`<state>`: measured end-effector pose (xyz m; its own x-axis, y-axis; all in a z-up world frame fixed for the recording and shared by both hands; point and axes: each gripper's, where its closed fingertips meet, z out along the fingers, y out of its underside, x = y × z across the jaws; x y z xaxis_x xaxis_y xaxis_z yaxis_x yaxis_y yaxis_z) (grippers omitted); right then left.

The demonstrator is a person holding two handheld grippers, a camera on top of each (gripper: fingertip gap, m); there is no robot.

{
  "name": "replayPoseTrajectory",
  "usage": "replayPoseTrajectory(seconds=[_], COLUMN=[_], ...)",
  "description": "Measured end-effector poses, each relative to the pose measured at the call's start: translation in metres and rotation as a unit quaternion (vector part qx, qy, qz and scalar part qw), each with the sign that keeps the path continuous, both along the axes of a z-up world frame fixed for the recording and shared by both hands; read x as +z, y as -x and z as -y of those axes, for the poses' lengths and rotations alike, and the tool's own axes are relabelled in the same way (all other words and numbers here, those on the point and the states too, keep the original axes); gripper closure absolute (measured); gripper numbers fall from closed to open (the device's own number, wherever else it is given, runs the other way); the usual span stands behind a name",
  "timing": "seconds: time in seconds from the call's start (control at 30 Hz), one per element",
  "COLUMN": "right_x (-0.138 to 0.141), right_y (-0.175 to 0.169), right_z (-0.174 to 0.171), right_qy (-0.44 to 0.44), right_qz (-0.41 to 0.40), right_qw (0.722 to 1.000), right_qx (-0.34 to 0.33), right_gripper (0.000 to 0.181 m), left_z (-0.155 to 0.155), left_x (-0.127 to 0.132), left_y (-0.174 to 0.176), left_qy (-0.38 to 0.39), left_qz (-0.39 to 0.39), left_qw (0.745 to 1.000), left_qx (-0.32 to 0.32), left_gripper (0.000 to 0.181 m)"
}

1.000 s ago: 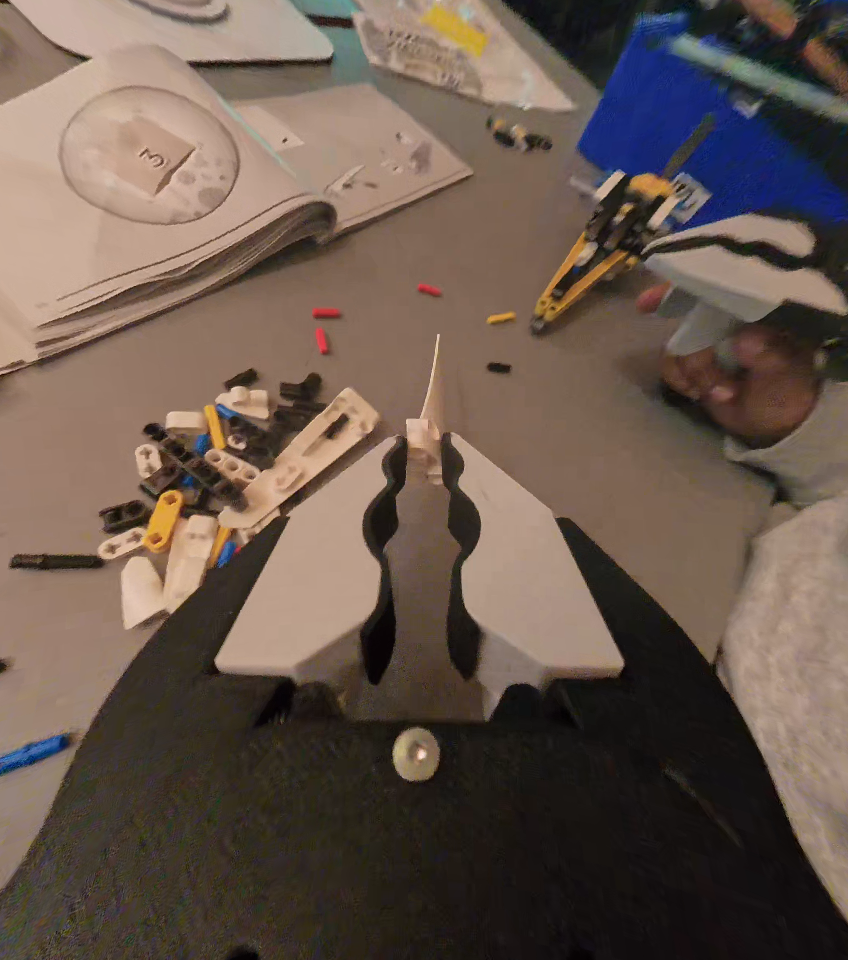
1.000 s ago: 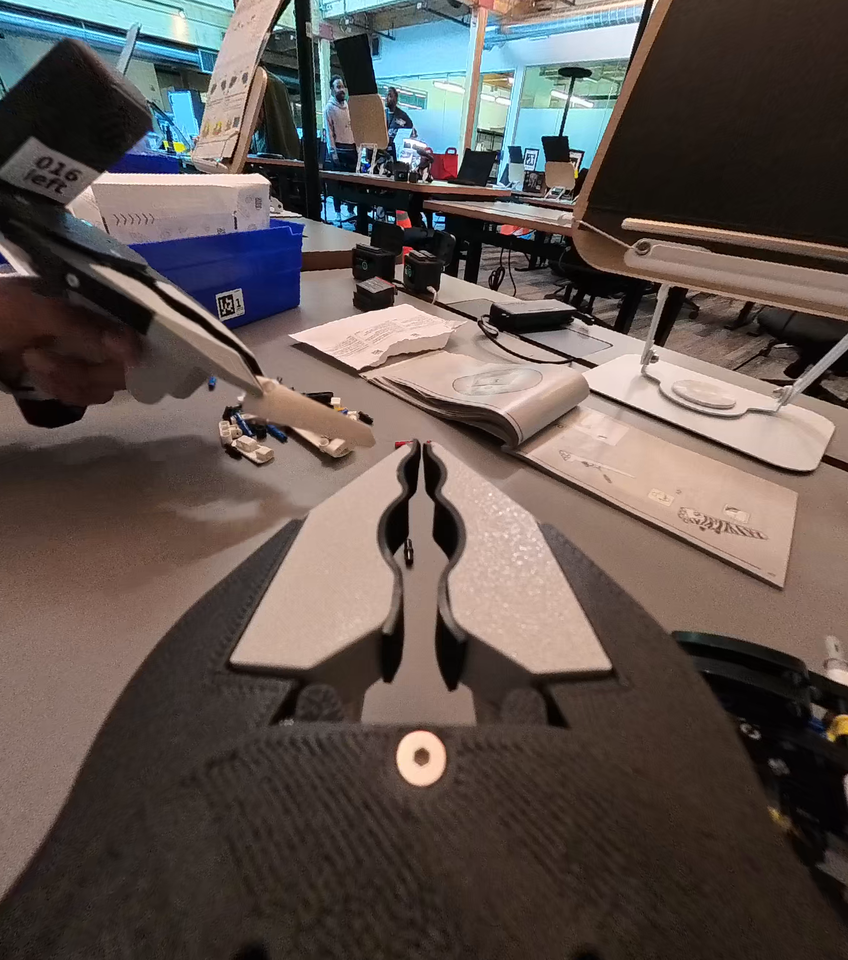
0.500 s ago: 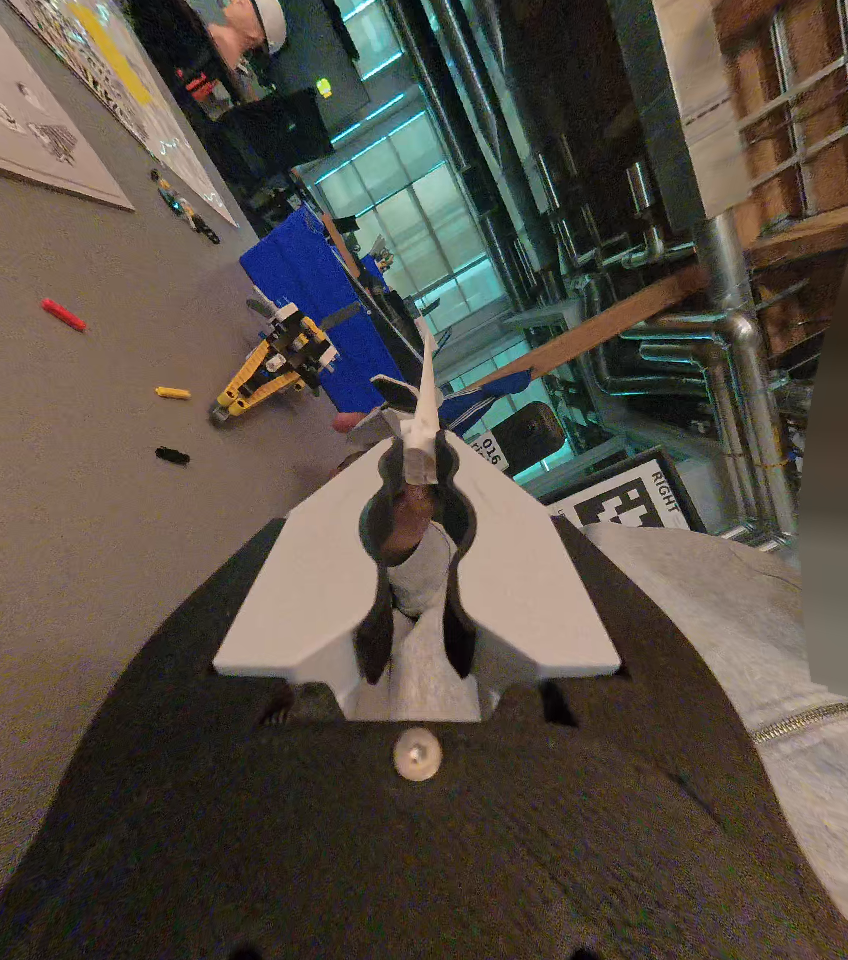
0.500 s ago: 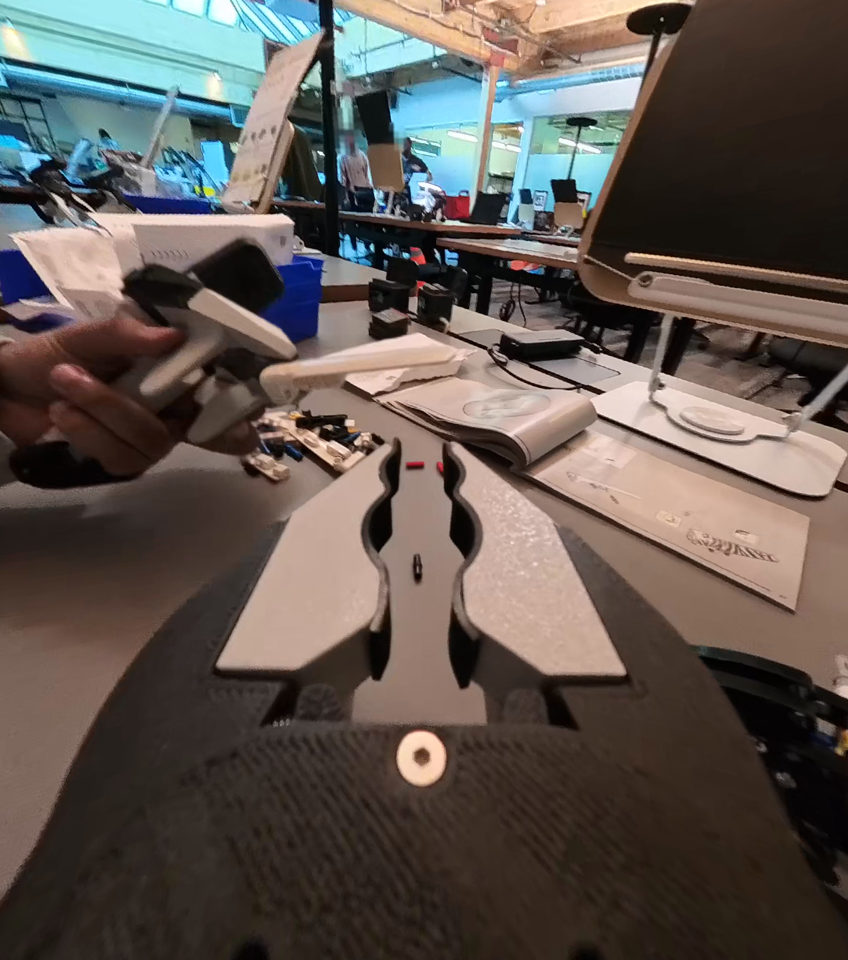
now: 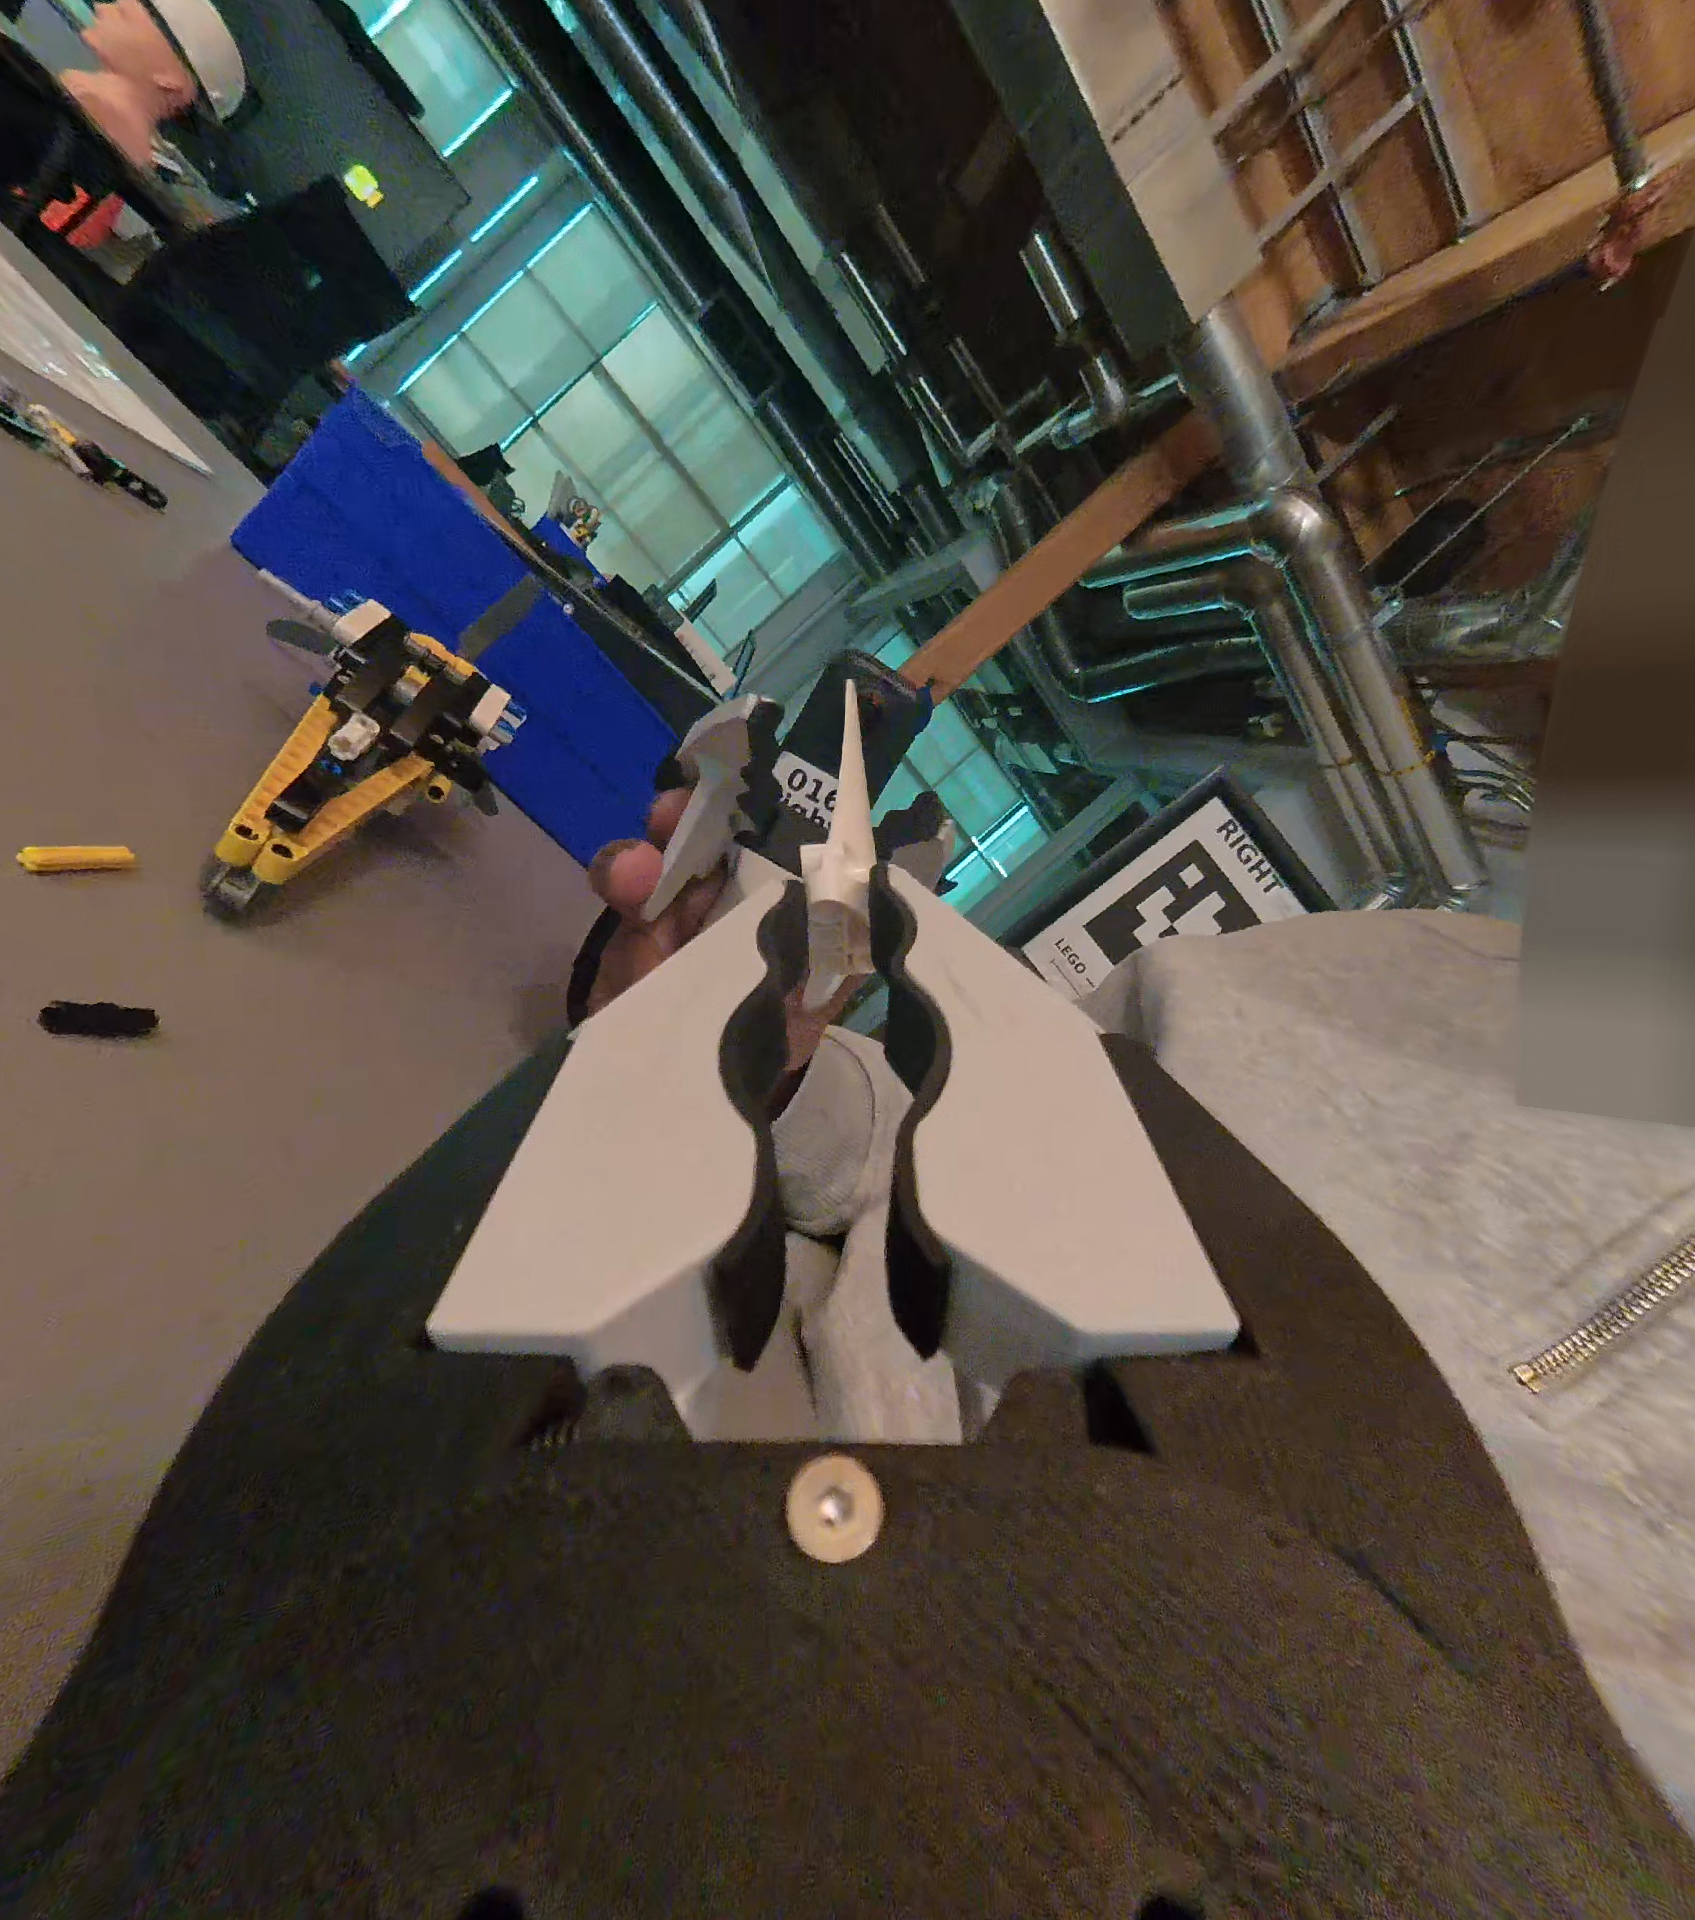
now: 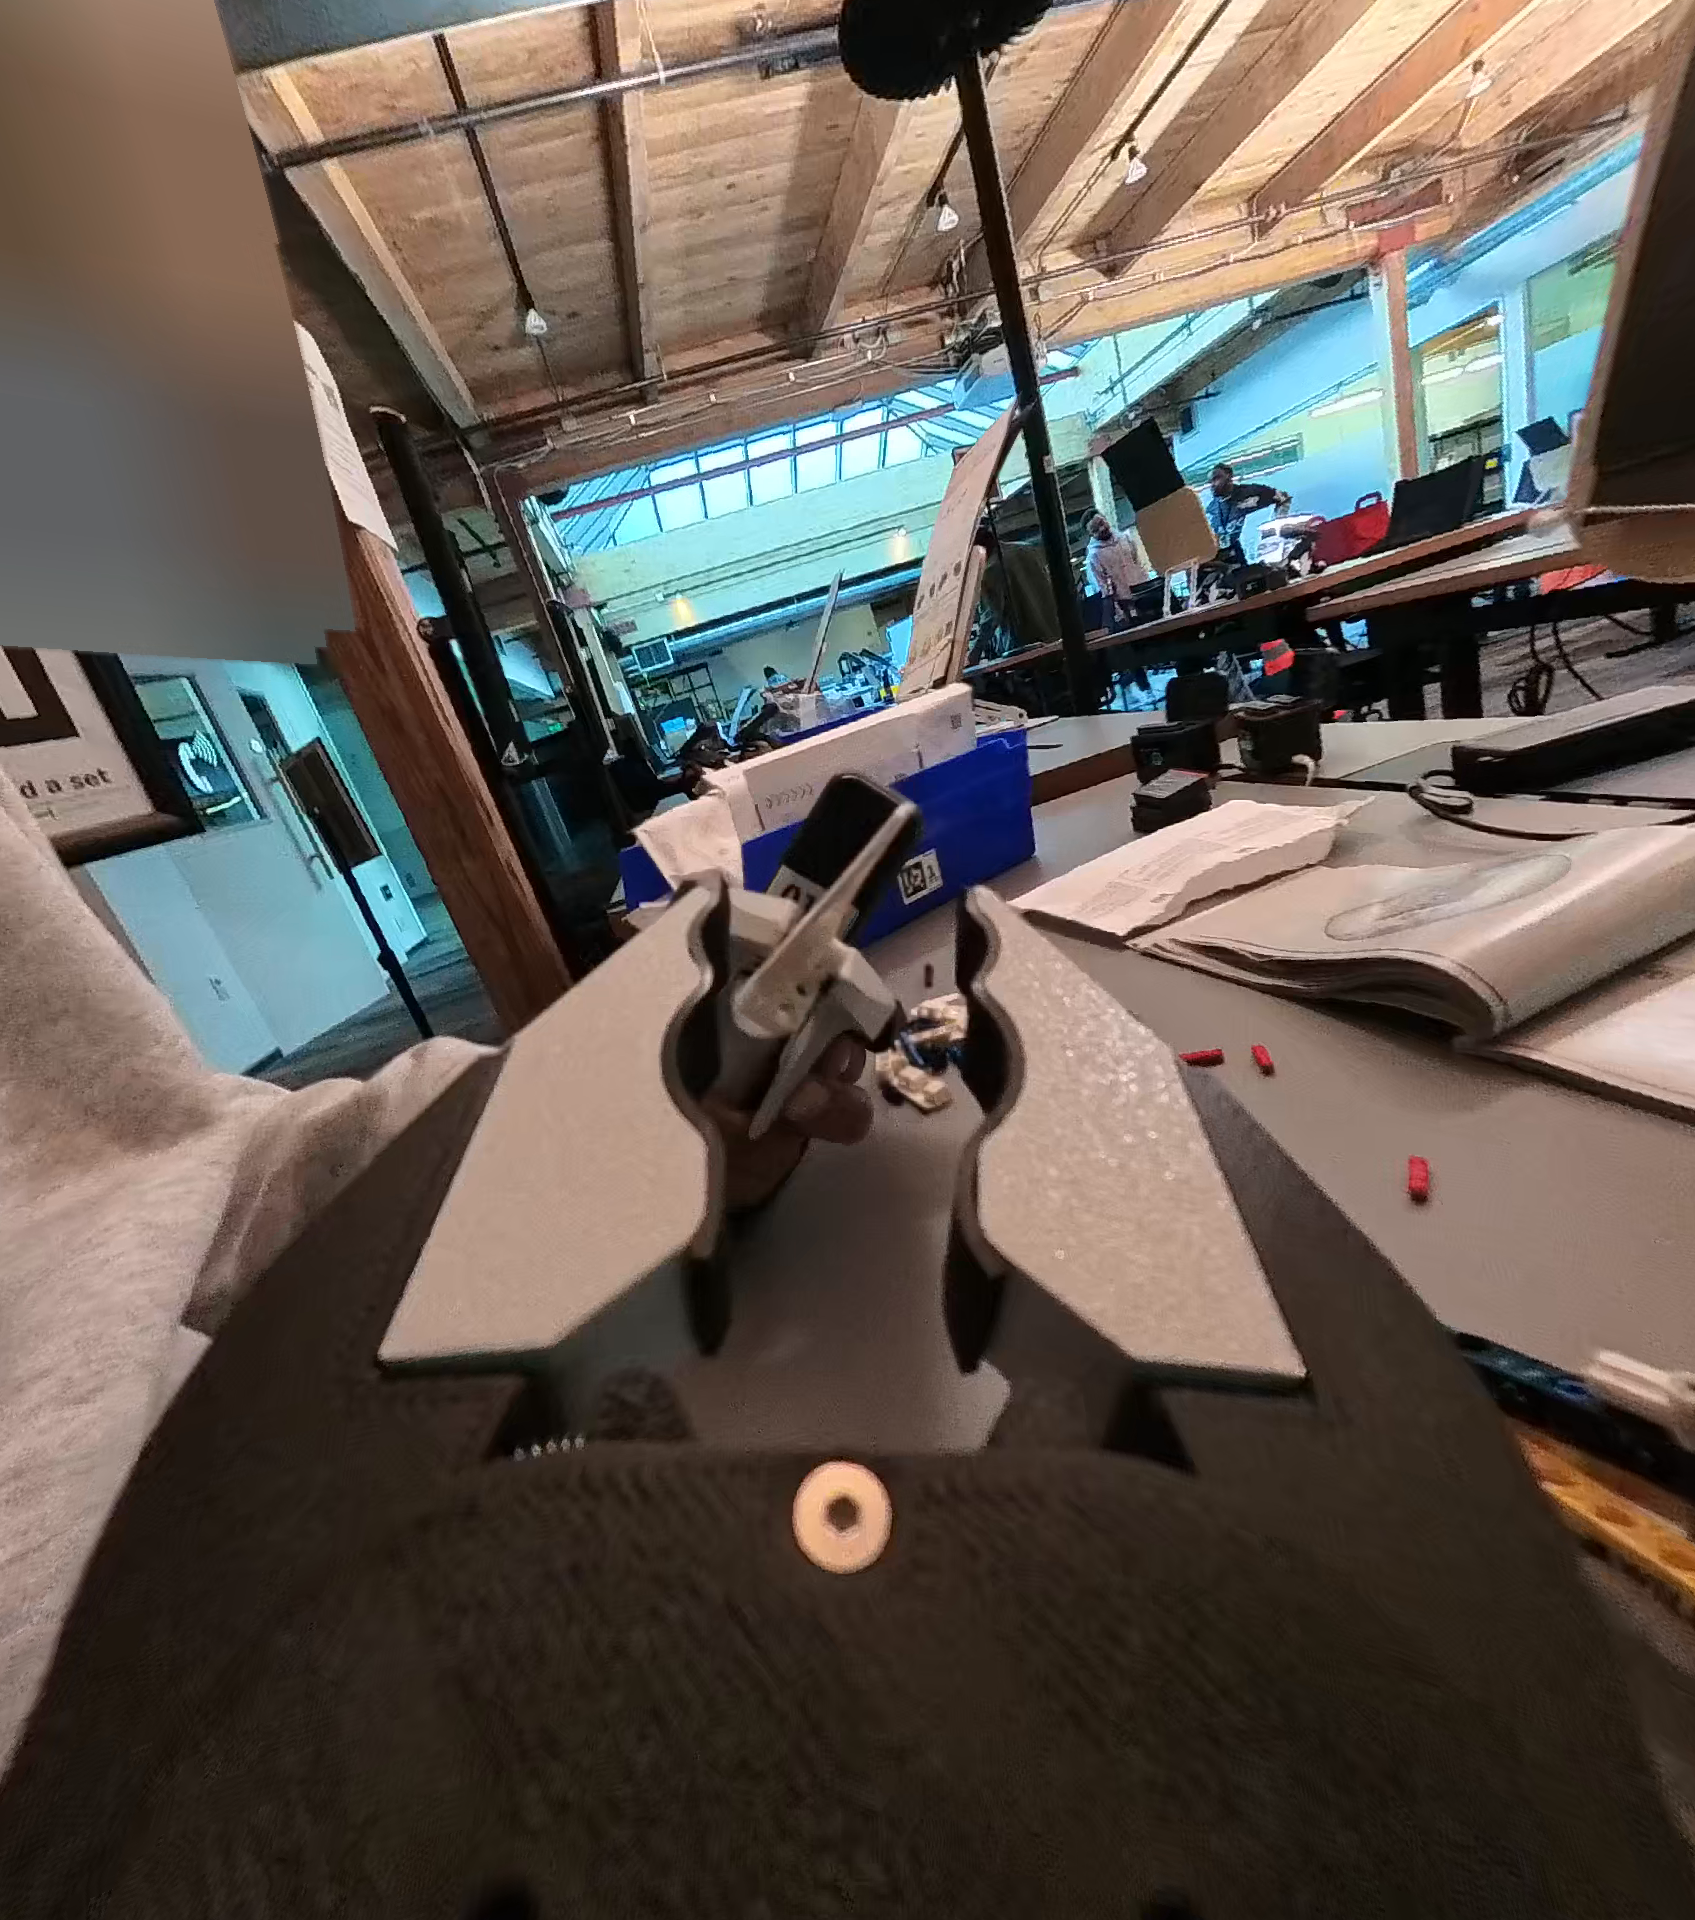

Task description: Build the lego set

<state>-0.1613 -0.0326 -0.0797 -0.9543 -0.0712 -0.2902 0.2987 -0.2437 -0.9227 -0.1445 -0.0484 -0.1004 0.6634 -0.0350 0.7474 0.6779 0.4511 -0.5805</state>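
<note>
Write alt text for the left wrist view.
The left gripper is shut on a long white pointed Lego piece, raised toward the open right gripper. A yellow-and-black Lego model sits on the grey table behind.

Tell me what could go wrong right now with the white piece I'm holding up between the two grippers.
1. The left gripper pinches the long white piece only at its base, so it may twist or slip during a handover.
2. The right gripper is wide open, with the piece beside one of its fingers rather than centred; shutting now could knock it.
3. Held in mid-air, a dropped piece could land among the loose parts.
</note>
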Motion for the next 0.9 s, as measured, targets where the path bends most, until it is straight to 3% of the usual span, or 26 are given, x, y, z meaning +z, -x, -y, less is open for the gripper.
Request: replayPoseTrajectory(seconds=[0.17,0.3,0.53,0.6,0.7,0.9], right_x=[-0.002,-0.002,0.0,-0.001,-0.007,-0.01], right_y=[-0.004,0.001,-0.003,-0.006,-0.014,-0.022], right_z=[0.003,0.001,0.0,0.0,0.006,0.008], right_qy=[-0.006,-0.006,0.004,0.004,-0.015,-0.023], right_qz=[-0.009,-0.018,0.007,0.02,0.032,0.047], right_qw=[1.0,1.0,1.0,0.999,0.996,0.992], right_qx=[0.008,-0.009,0.025,0.046,0.081,0.114], right_gripper=[0.153,0.177,0.181,0.181,0.181,0.181], left_z=[-0.009,-0.02,-0.025,-0.026,-0.031,-0.042], left_x=[-0.003,-0.011,-0.014,-0.014,-0.014,-0.019], left_y=[-0.003,-0.006,-0.008,-0.009,-0.014,-0.023], left_qy=[0.045,0.077,0.101,0.105,0.102,0.124], left_qz=[-0.032,-0.035,-0.047,-0.053,-0.054,-0.061], left_qw=[0.998,0.996,0.994,0.993,0.993,0.99], left_qx=[0.015,0.002,0.008,0.01,-0.009,-0.042], left_gripper=[0.172,0.171,0.171,0.154,0.149,0.181])
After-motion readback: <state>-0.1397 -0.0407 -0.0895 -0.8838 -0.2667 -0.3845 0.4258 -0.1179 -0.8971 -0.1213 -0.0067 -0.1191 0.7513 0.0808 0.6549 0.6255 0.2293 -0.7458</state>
